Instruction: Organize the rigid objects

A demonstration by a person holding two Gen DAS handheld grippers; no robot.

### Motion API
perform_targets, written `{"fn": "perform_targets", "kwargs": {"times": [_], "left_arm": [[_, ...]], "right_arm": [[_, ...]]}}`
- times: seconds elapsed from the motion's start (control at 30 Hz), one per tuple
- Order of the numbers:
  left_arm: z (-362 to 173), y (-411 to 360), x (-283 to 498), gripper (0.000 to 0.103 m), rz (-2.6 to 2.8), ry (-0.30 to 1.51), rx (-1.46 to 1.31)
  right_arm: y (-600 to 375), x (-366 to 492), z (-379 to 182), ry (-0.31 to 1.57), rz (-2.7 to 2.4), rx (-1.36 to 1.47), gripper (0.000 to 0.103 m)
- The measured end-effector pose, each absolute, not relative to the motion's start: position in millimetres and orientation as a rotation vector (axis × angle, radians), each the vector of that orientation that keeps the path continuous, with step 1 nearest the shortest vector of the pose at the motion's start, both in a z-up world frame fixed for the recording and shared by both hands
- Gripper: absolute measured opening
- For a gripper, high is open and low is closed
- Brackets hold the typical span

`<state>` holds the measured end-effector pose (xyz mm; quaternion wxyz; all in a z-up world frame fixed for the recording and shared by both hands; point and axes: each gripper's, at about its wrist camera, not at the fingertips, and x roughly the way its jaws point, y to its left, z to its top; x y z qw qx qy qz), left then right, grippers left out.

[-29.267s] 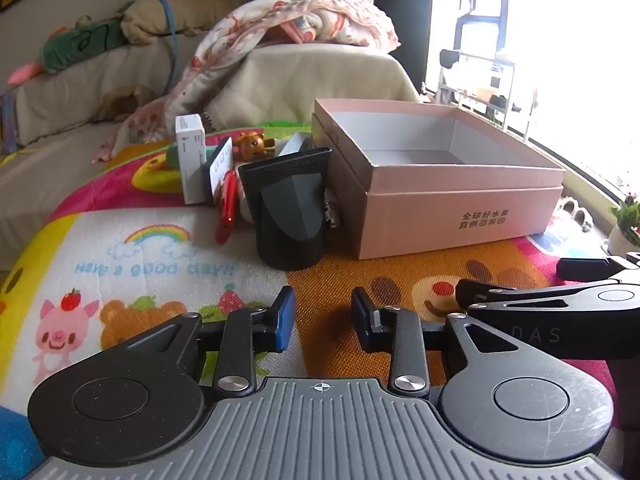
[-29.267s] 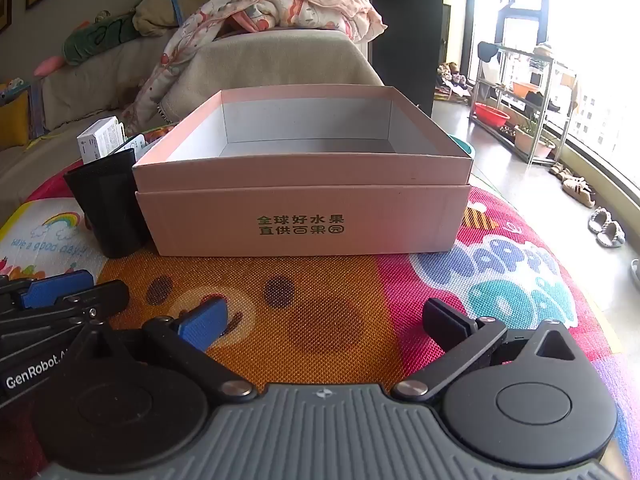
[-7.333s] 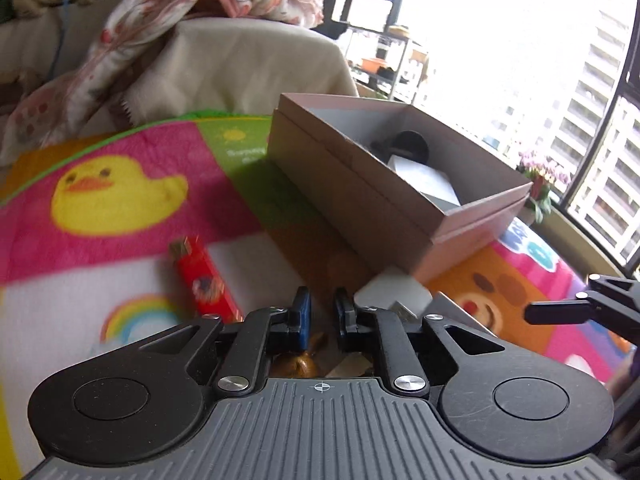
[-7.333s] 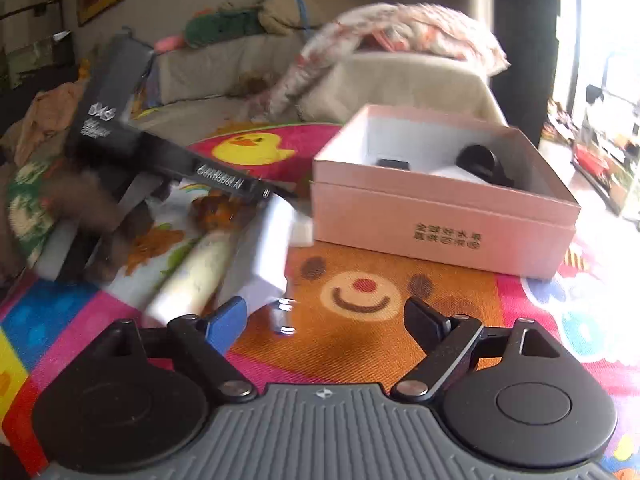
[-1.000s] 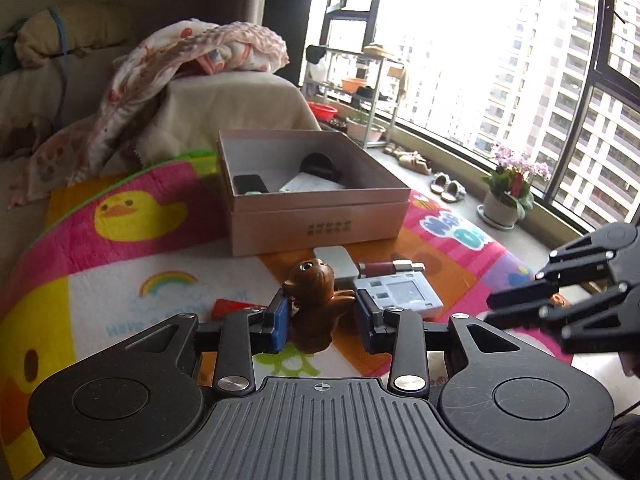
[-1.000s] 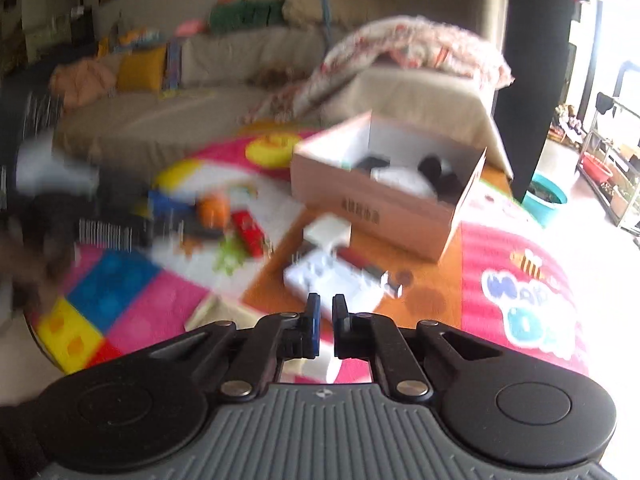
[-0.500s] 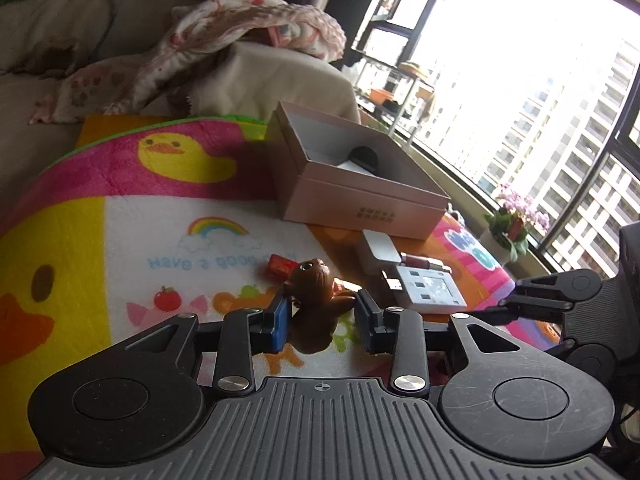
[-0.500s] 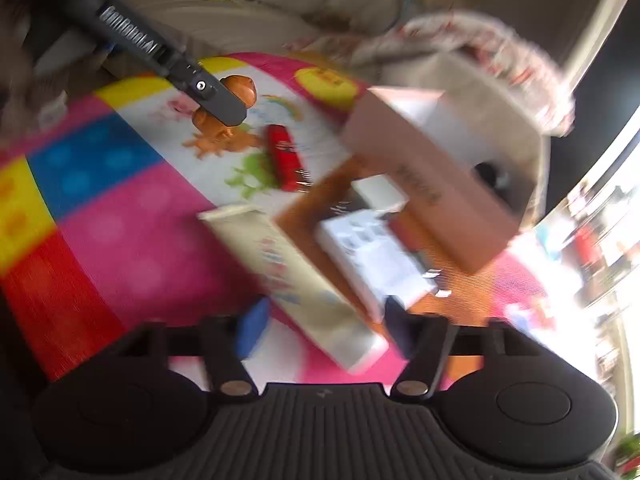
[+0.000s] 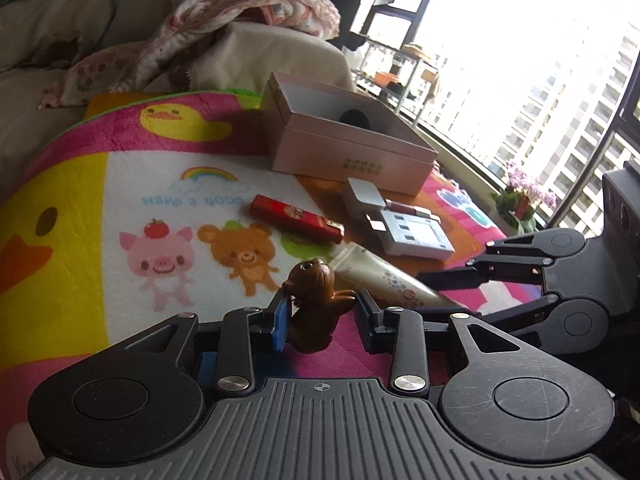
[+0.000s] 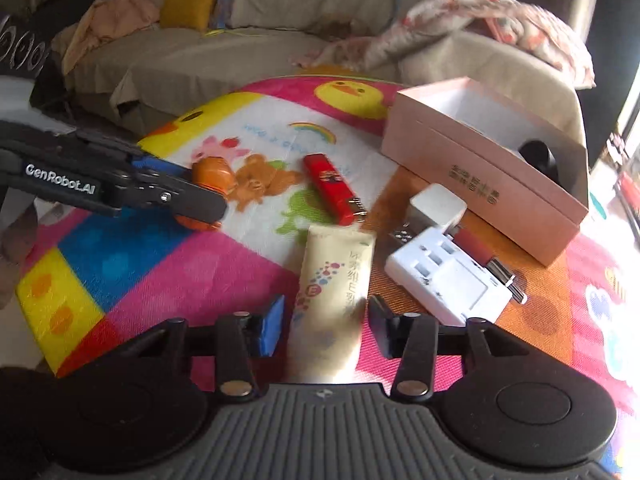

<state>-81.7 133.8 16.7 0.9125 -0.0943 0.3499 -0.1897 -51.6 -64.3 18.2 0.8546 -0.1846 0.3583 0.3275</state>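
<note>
your left tongs [image 9: 320,314] are holding a little brown bear [image 9: 314,300] between the two pads, just above the mat [image 9: 132,184]. in the right view the left tongs [image 10: 202,200] are sticking in from the left side with the bear [image 10: 212,174] looking orange at the tip.

next to the right, a red lighter [image 9: 296,218] is lying flat on the white part of the mat, near the bear picture. in the right view the lighter [image 10: 332,188] is pointing toward the tube.

your right tongs [image 10: 324,328] are standing wide, one pad on each side of a cream tube [image 10: 334,288]. the pads are near the tube but i cannot tell if they are touching it. the tube is lying flat on the mat. in the left view the tube [image 9: 384,278] is lying just beyond the bear, and the right tongs [image 9: 452,296] are reaching in from the right around its near end.

further right, a white plug [image 10: 438,206] is lying just beside a white adapter [image 10: 448,280]. a dark red stick [image 10: 486,258] with a silver end is lying between the adapter and the box.

the pink box [image 10: 480,176] is sitting open at the far right of the mat. a black round thing [image 10: 538,154] is lying inside it. in the left view the box [image 9: 344,152] is sitting behind the plug [image 9: 362,198] and the adapter [image 9: 414,236].

behind the mat, a sofa [image 10: 240,48] is holding a yellow pillow [image 10: 186,6] and a flowery blanket [image 10: 472,24].
</note>
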Motion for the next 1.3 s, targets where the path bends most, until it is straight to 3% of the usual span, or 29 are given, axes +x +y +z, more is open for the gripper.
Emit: {"fn": "perform_targets", "kwargs": {"times": [0.27, 0.33, 0.67, 0.73, 1.0, 1.1, 1.17, 1.2, 1.23, 1.3], "left_arm": [[31.2, 98.2, -81.2, 0.038, -0.506, 0.704, -0.142], [46.6, 94.1, -70.5, 0.038, -0.537, 0.667, -0.13], [116.8, 84.6, 10.3, 0.038, -0.543, 0.477, -0.085], [122.7, 85.7, 36.1, 0.038, -0.52, 0.462, -0.096], [111.4, 98.1, 109.8, 0.038, -0.477, 0.521, -0.221], [92.0, 95.3, 91.6, 0.038, -0.532, 0.561, -0.205], [77.4, 96.6, 72.7, 0.038, -0.555, 0.596, -0.206], [69.8, 98.4, 61.3, 0.038, -0.563, 0.612, -0.214], [62.8, 99.9, 52.0, 0.038, -0.57, 0.63, -0.224], [50.0, 101.7, 34.1, 0.038, -0.58, 0.66, -0.235]], "right_arm": [[-103.4, -64.0, 42.9, 0.694, 0.686, -0.285, 0.035], [-116.5, -63.6, 59.5, 0.666, 0.684, -0.239, 0.017], [-164.1, -16.8, 119.4, 0.551, 0.614, -0.014, 0.012], [-166.0, 0.4, 125.9, 0.539, 0.608, 0.008, 0.0], [-160.5, 59.1, 136.0, 0.546, 0.531, 0.011, 0.001], [-161.2, 49.9, 118.9, 0.567, 0.512, -0.1, 0.008], [-167.4, 43.8, 99.8, 0.604, 0.466, -0.155, 0.031], [-172.8, 40.9, 90.0, 0.621, 0.432, -0.166, 0.053], [-178.5, 38.2, 79.5, 0.637, 0.394, -0.167, 0.064], [-188.6, 33.3, 59.6, 0.689, 0.345, -0.159, 0.064]]}}
